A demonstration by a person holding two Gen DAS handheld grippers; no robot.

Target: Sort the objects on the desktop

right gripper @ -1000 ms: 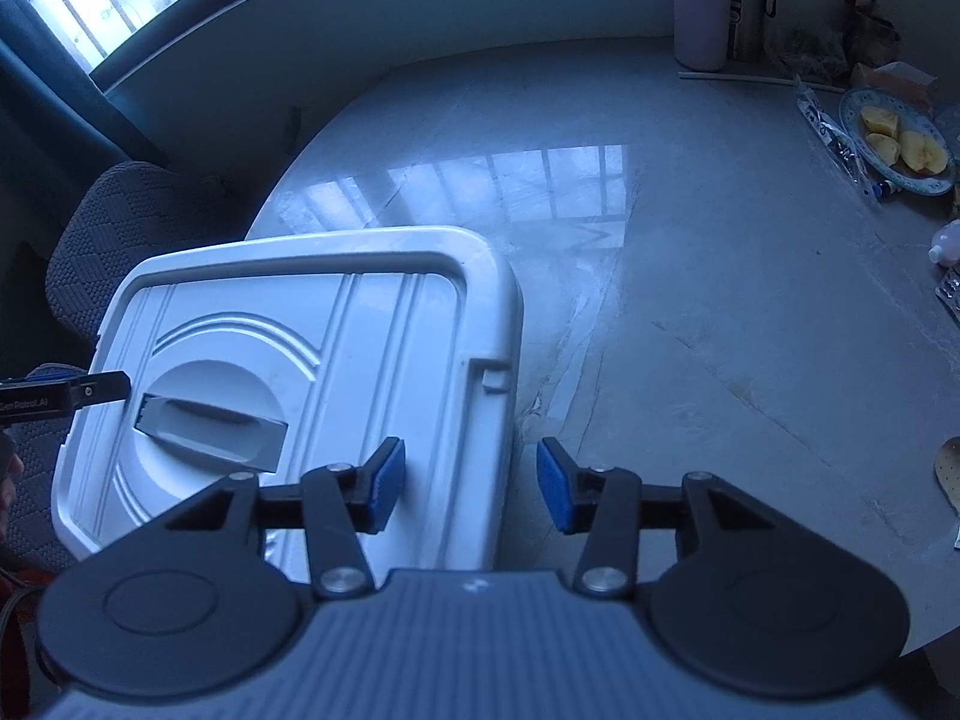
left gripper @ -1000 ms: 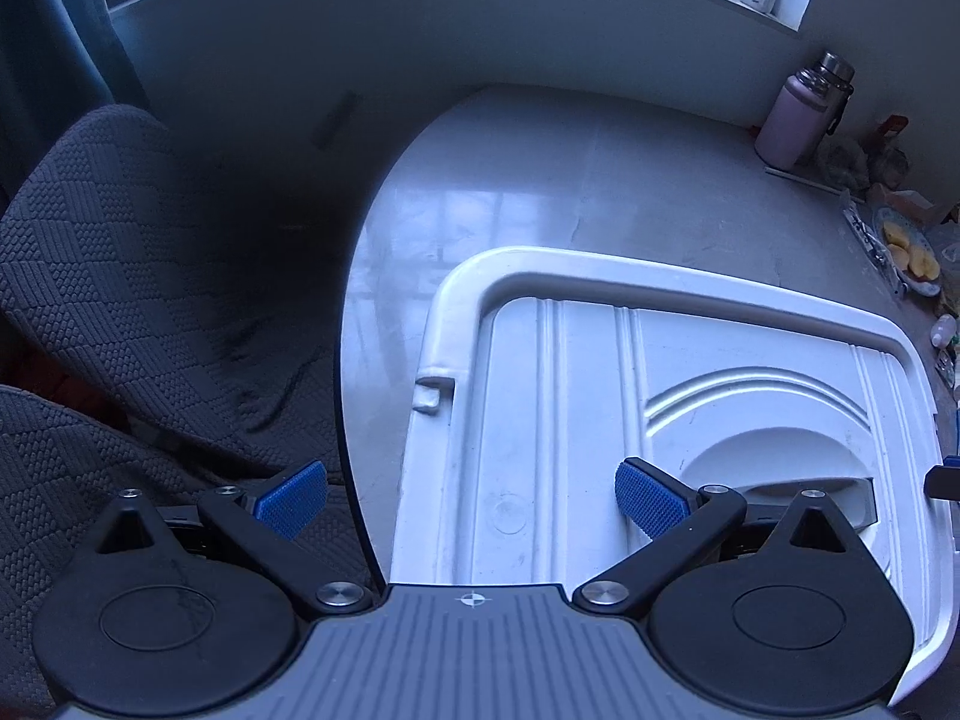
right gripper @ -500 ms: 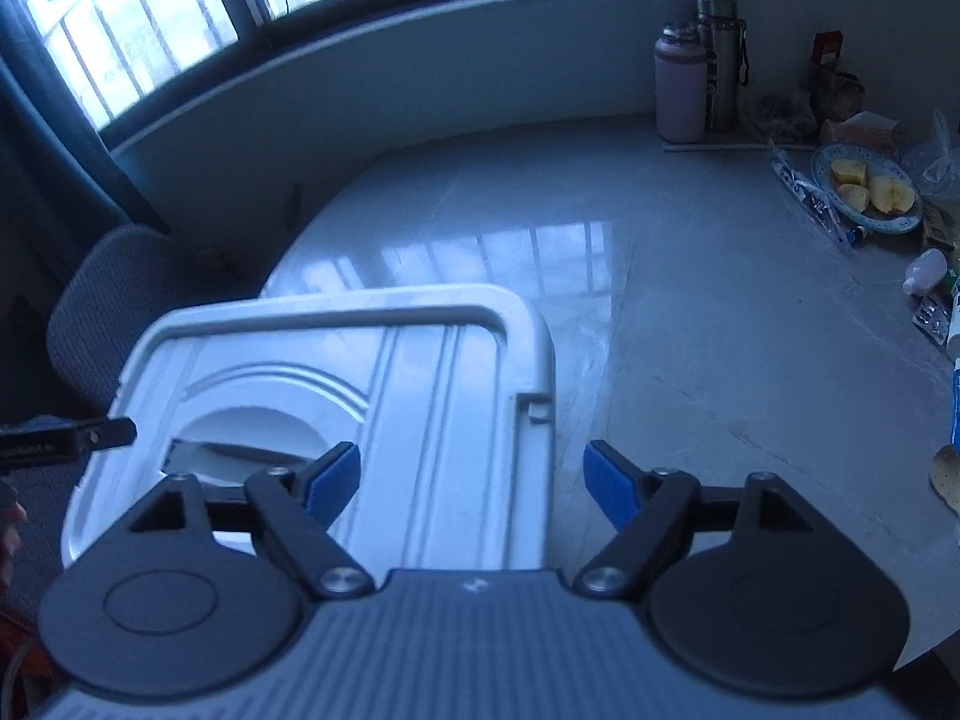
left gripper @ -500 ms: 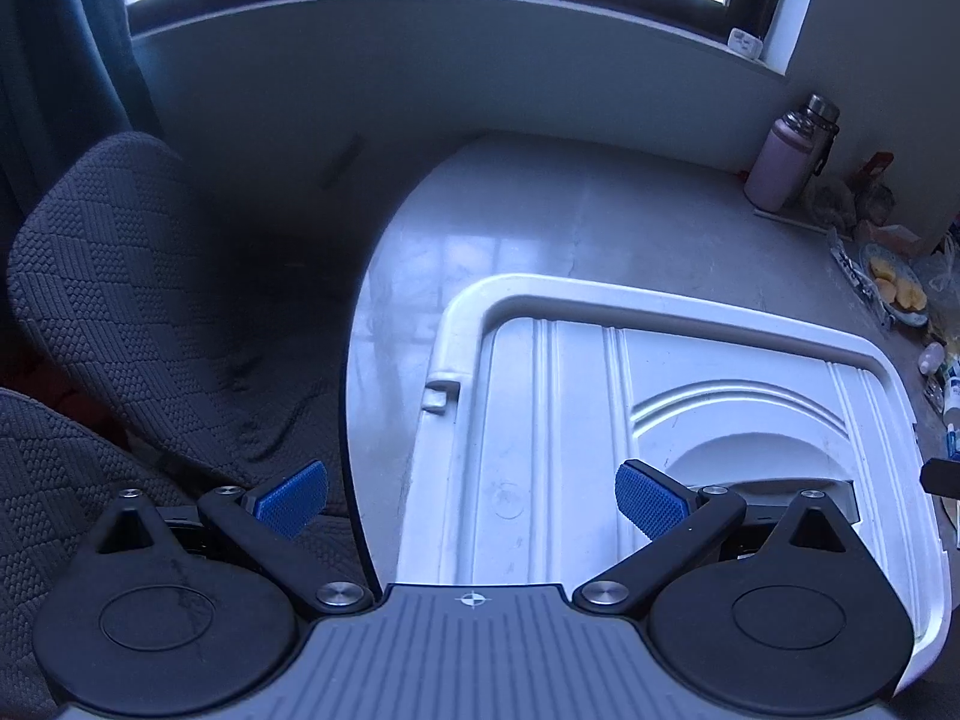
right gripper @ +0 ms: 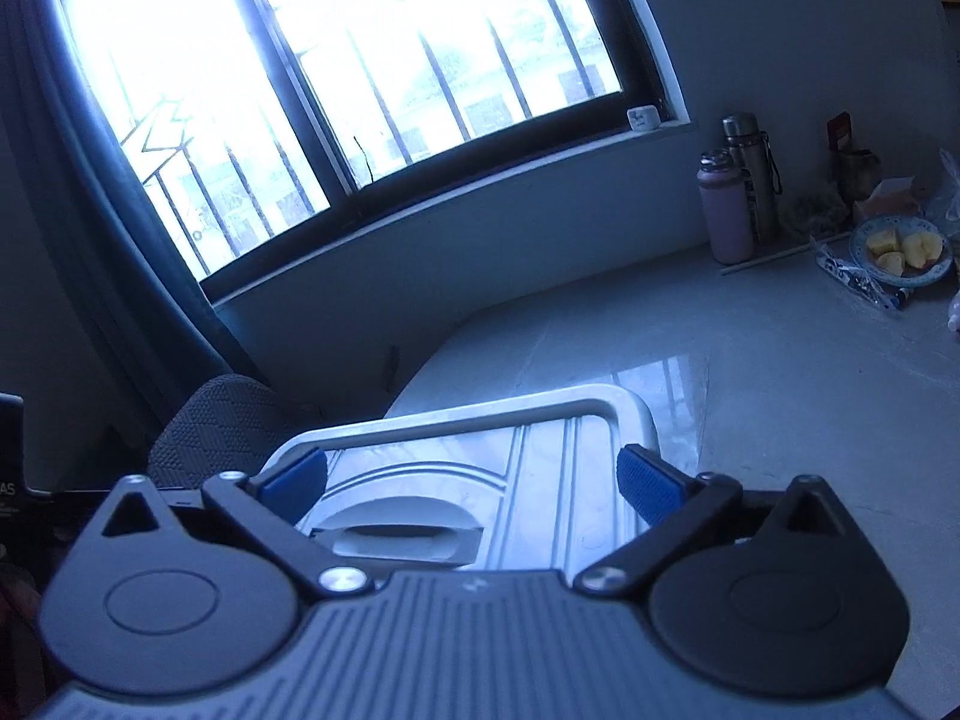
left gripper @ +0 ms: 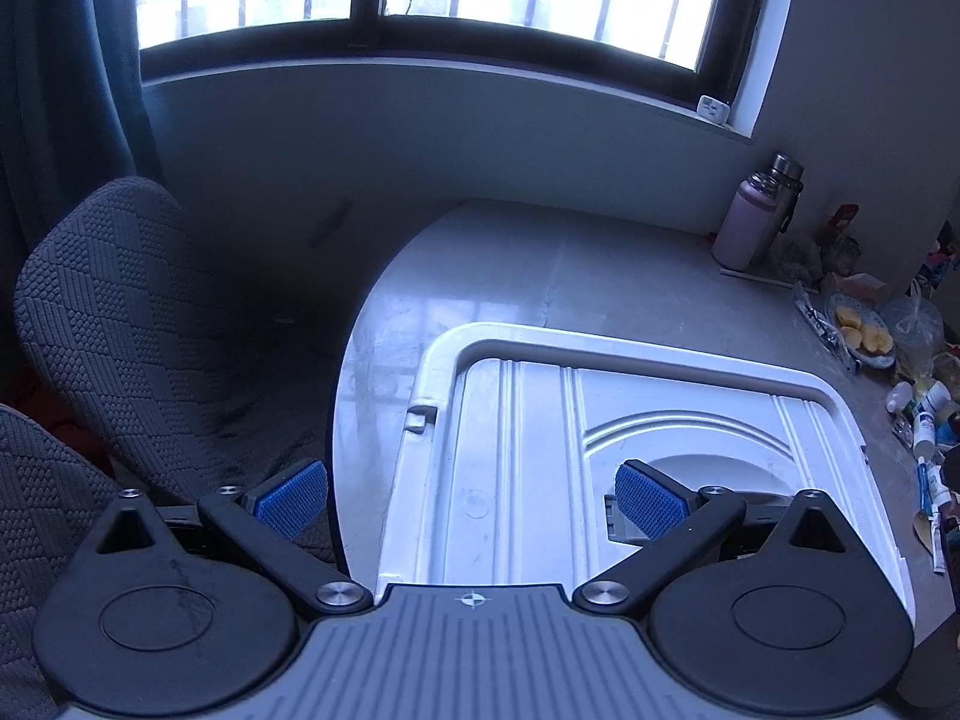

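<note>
A white plastic storage box with a ribbed lid (left gripper: pixel 528 450) sits at the table's near left edge, and its recessed handle (right gripper: pixel 396 531) shows in the right wrist view. My left gripper (left gripper: pixel 471 495) hovers open over the lid's left side, one pad past the table edge. My right gripper (right gripper: pixel 473 483) hangs above the lid (right gripper: pixel 540 450) with its jaws opening wide and nothing pressed between them. Small bottles and tubes (left gripper: pixel 927 420) lie at the table's right edge.
A plate of cut fruit (right gripper: pixel 903 252), a pink bottle (right gripper: pixel 726 204) and a steel flask (right gripper: pixel 753 180) stand at the back right by the wall. A dark fabric chair (left gripper: pixel 120 324) is left of the marble table (left gripper: pixel 600 276). A barred window (right gripper: pixel 300 90) is behind.
Both views have tilted upward and pulled back, bringing the window into sight. The right gripper's jaws have spread from narrow to wide. The left gripper has stayed open.
</note>
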